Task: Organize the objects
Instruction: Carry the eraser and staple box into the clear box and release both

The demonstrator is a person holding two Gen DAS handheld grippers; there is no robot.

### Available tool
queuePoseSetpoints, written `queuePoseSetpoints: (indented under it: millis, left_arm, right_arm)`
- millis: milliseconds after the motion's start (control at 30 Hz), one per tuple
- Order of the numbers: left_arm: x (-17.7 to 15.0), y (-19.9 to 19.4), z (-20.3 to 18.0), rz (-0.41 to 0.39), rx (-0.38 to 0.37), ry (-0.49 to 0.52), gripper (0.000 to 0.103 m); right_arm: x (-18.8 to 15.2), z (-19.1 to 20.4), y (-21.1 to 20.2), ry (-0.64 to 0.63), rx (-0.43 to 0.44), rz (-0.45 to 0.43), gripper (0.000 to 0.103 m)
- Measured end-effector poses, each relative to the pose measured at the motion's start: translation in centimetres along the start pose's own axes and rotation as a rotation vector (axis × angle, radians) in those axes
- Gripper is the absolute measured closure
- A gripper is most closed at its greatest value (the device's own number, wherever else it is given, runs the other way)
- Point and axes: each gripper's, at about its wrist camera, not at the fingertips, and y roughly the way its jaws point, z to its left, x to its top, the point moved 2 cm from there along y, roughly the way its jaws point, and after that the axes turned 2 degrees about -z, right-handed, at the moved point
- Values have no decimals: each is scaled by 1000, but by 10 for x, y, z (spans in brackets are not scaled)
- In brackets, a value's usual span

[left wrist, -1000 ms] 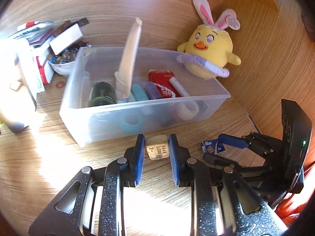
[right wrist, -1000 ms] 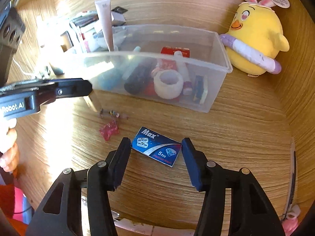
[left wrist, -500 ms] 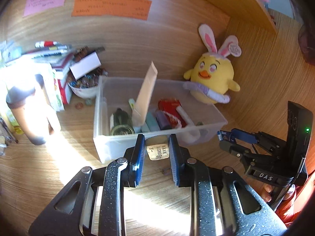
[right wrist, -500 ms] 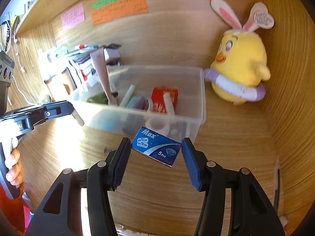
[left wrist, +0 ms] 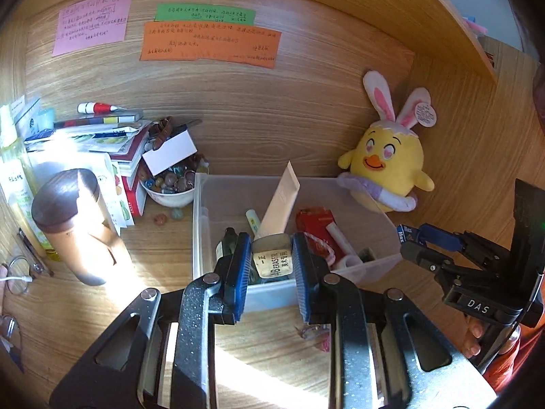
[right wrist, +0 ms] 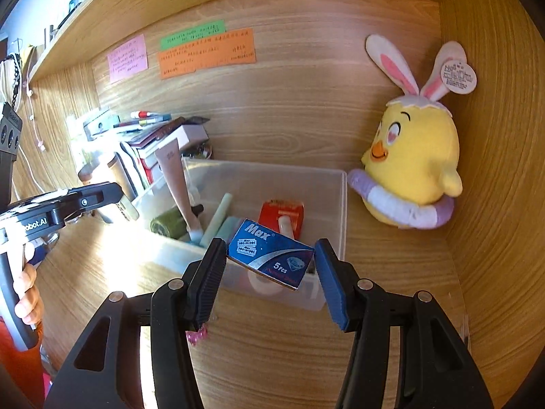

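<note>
Left wrist view: both grippers hold small items over the clear plastic storage bin (left wrist: 218, 225).

The left gripper (left wrist: 270, 266) has its jaws narrow, clamped on a worn beige rectangular eraser (left wrist: 272, 262) above the bin's near wall. The right gripper (right wrist: 270, 266) stands wider, pinching a blue cardboard razor-blade box (right wrist: 270, 254) tilted over the bin's near edge. A yellow plush chick with rabbit ears (right wrist: 412, 156) sits just beside the bin on the wooden desk (right wrist: 391, 272).

Each fisheye camera sits just behind its own tongs, looking forward and downward over the desk (left wrist: 85, 306) toward the back wall. Both views share the clear bin (left wrist: 201, 231) (right wrist: 340, 204), close ahead, the plush chick (left wrist: 388, 167) (right wrist: 415, 160) and the sticky notes (left wrist: 207, 41) (right wrist: 204, 52).
</note>
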Motion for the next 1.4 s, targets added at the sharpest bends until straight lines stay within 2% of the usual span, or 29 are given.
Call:
queuePoseSetpoints:
  millis: [267, 400, 667, 933, 1233, 1400]
  left_arm:
    - [8, 24, 6, 19, 34, -8, 79]
    - [8, 38, 11, 41, 48, -16, 79]
    - [-3, 62, 16, 94, 30, -12, 79]
    - [-6, 69, 21, 111, -1, -29, 79]
    - [-8, 64, 13, 101, -6, 11, 76]
    - [-8, 59, 9, 85, 7, 25, 66]
  right_arm:
    - [16, 0, 23, 11, 7, 2, 53]
    - [18, 0, 43, 20, 12, 35, 53]
    - [13, 2, 78, 55, 37, 101, 53]
    - [7, 8, 92, 31, 41, 139, 53]
    - [4, 18, 94, -17, 23, 138, 52]
    - [5, 16, 91, -6, 42, 152, 39]
